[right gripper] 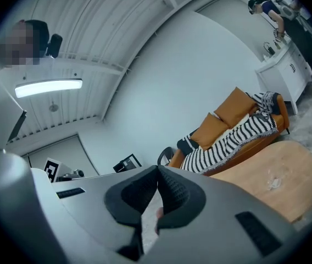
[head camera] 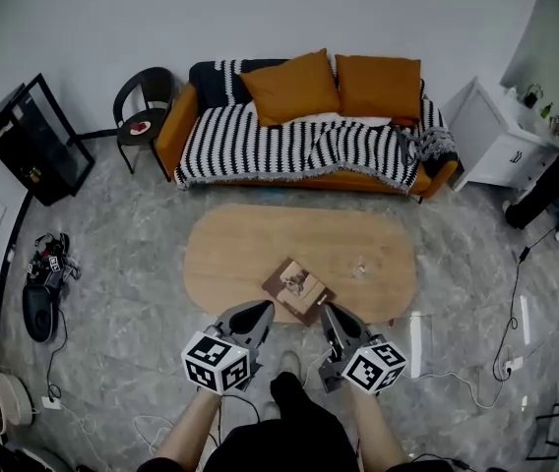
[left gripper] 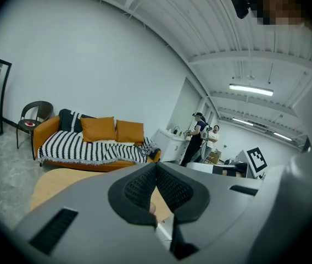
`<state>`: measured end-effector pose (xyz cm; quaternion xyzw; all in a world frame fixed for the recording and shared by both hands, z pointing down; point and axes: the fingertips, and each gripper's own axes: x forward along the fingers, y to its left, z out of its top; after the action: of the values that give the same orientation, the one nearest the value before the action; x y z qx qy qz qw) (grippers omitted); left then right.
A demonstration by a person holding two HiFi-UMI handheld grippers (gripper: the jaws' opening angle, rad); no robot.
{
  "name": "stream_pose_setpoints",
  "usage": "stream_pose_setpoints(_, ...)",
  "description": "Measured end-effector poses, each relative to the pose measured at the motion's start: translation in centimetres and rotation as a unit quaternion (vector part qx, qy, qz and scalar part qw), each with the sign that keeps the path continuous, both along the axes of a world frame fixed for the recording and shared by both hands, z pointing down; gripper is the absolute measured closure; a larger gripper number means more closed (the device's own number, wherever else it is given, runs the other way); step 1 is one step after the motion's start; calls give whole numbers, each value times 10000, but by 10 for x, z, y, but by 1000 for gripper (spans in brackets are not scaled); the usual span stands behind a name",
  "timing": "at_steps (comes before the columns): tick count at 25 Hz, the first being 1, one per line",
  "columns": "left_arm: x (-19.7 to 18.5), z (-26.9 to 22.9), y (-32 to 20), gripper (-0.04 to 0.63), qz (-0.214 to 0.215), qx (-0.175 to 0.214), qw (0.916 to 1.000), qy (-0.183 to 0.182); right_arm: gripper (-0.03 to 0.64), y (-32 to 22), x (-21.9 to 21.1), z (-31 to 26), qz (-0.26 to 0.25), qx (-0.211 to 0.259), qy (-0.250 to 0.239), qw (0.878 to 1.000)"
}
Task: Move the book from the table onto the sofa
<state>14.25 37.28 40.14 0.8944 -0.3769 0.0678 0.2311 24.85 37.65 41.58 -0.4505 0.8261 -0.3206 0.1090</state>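
The book (head camera: 298, 287), brown with a picture on its cover, lies flat near the front edge of the oval wooden table (head camera: 250, 244). My left gripper (head camera: 263, 310) is shut, its tip just short of the book's near left side. On the near right side my right gripper (head camera: 328, 311) is shut too, close to the book's corner. Whether either tip touches the book I cannot tell. Across the table stands the orange sofa (head camera: 299, 141) with a striped throw and two orange cushions. In both gripper views the dark pads (left gripper: 145, 188) (right gripper: 175, 194) meet with nothing between them.
A small clear crumpled thing (head camera: 360, 268) lies on the table to the right of the book. A black chair (head camera: 145, 106) and a black cabinet (head camera: 33, 136) stand at the left, a white cabinet (head camera: 491, 131) and a person (head camera: 555, 180) at the right. Cables (head camera: 476, 377) trail over the floor.
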Motion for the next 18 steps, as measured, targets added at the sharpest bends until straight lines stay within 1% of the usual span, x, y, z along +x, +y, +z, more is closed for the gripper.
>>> stream_pose_setpoints(9, 32, 3, -69, 580, 53, -137, 9998, -160, 592, -71, 33, 4, 68, -125, -237, 9996)
stream_pose_setpoints(18, 36, 8, -116, 580, 248, -249, 9990, -285, 592, -112, 43, 11, 326, -256, -402, 9983)
